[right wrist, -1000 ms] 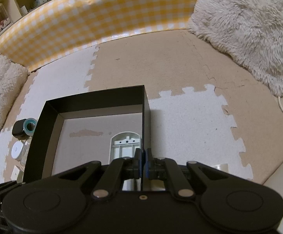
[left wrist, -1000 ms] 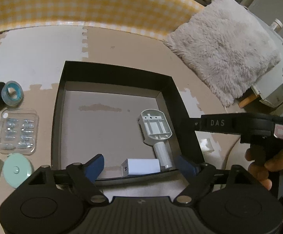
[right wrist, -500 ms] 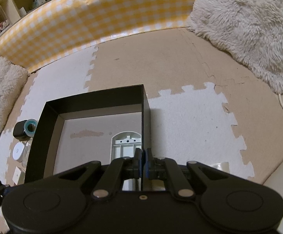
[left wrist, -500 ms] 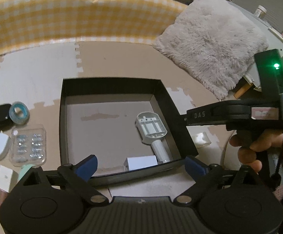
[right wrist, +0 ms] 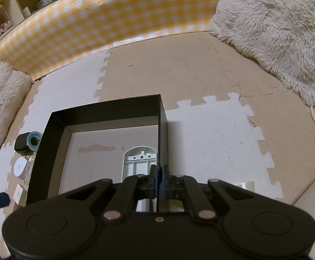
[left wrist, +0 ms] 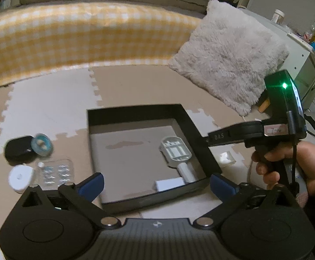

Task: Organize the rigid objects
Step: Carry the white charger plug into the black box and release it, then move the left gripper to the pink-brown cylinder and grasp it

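**Now the box is pinched and the left fingers are wide**

From the left wrist, the left gripper (left wrist: 156,183) hangs over the near edge of the black box (left wrist: 187,119). Its blue fingers (left wrist: 92,183) have just been opening and stand far apart, with nothing pressed between them. In the box, past the fingers, lie a white paddle (left wrist: 175,152) and a small white block (left wrist: 169,184), both near the right wall. Left of the box, on the mat (left wrist: 49,99), sit a black case (left wrist: 18,149), a teal ring (left wrist: 42,144), a white disc (left wrist: 19,177) and a clear tray (left wrist: 56,173). A hand (left wrist: 296,166) holds the right gripper's handle.

From the right wrist, the right gripper (right wrist: 159,181) has its fingers together, clamped on the box's right wall (right wrist: 162,130). The paddle (right wrist: 139,162) lies inside, just left of the fingers. The ring (right wrist: 34,140) and disc (right wrist: 19,166) sit outside, to the left.
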Tool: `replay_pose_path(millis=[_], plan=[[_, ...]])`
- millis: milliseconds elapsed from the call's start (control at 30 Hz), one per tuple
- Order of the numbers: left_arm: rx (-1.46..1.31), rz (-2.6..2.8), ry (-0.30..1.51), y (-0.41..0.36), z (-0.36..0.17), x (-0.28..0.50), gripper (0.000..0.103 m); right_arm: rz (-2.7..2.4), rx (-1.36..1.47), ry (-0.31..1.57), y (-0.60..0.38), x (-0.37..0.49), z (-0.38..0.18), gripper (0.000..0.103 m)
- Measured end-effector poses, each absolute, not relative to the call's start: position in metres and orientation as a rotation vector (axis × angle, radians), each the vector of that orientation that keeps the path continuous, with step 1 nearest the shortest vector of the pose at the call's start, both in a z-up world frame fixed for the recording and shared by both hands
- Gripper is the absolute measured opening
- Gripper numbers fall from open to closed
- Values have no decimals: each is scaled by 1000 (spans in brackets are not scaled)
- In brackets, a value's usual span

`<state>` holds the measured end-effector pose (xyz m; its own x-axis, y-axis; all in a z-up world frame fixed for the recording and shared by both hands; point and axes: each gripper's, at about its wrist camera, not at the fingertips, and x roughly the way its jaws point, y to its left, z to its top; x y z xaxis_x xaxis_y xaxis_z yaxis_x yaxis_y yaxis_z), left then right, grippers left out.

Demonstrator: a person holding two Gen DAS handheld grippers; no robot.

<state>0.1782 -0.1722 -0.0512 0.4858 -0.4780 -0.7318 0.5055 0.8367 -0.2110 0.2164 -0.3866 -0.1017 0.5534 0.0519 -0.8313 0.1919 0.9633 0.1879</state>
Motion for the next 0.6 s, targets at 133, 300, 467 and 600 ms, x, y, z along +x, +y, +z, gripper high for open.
replay_pose_path(millis=[133, 300, 467, 600], plan=[[49, -570, 846, -153, -41, 180, 103, -85, 274, 985, -386, 217, -101, 4], [58, -530, 813, -126, -33, 183, 103, -81, 287, 983, -388, 216, -101, 5], [60, -491, 795, -99, -30, 186, 103, -81, 293, 982, -390, 216, -102, 5], [59, -468, 802, -80, -30, 190, 103, -85, 278, 983, -388, 216, -102, 4]])
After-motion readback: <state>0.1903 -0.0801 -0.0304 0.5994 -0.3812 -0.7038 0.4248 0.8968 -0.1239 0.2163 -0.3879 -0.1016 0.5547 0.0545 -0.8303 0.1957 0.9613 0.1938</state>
